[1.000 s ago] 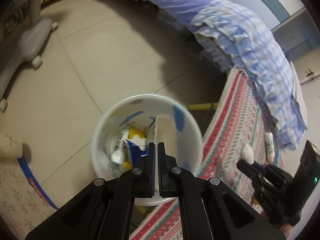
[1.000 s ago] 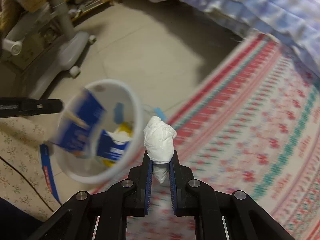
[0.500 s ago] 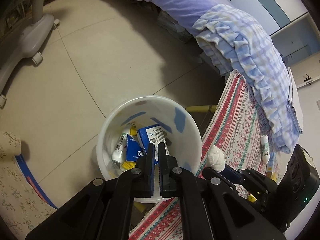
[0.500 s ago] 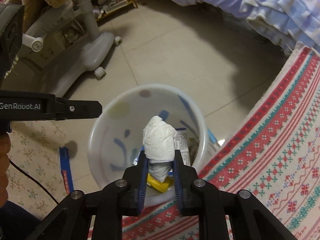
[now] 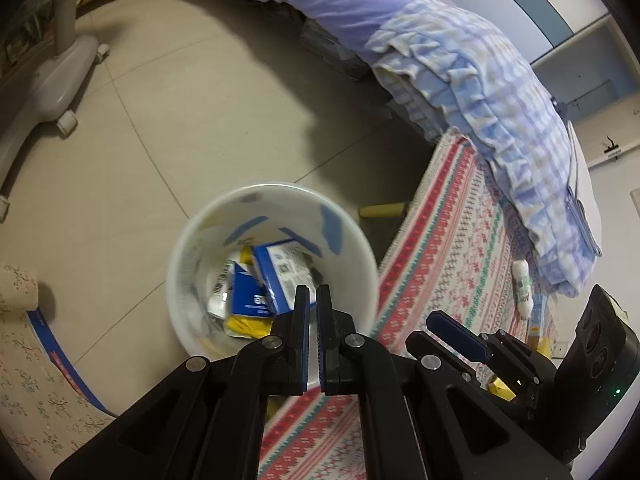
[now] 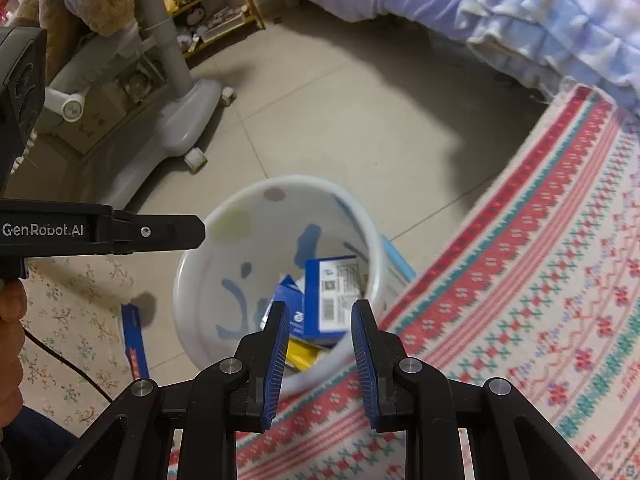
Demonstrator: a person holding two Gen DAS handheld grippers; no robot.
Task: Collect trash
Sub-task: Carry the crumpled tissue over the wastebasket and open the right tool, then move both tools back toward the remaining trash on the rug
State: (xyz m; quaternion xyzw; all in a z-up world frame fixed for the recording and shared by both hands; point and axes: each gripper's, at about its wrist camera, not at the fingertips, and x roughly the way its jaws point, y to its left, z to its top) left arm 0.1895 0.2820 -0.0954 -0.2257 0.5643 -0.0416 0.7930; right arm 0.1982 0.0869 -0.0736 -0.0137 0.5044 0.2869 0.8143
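Left wrist view: The left gripper (image 5: 312,294) hangs over the near rim of the white bin (image 5: 188,248). Its fingers (image 5: 301,320) are clenched to a narrow slit with nothing visible between them. The bin stands on the tiled floor (image 5: 200,120), just beside the edge of the patterned rug (image 5: 460,240). Inside the bin lie blue cartons (image 5: 276,276), a yellow wrapper (image 5: 246,326) and a small white item with a barcode; these sit directly ahead of and below the fingertips. The right gripper (image 5: 456,334) enters from the lower right, with one blue-padded finger pointing toward the bin. On the rug, near the hanging checked bedding (image 5: 500,92), lies a small white bottle (image 5: 523,290); a yellow item shows further down, partly hidden behind the right gripper.

Right wrist view: The right gripper (image 6: 320,312) is released, its fingers (image 6: 276,356) spread wide and empty. The gap between them frames the near rim of the bin (image 6: 200,264), with the blue cartons (image 6: 328,292) and yellow wrapper (image 6: 300,354) just beyond the tips. The left gripper (image 6: 160,232) reaches in from the left at the bin's far-left rim, held by a hand (image 6: 10,312). The rug (image 6: 520,280) fills the right side. A wheeled grey stand (image 6: 172,120) sits on the floor behind the bin.
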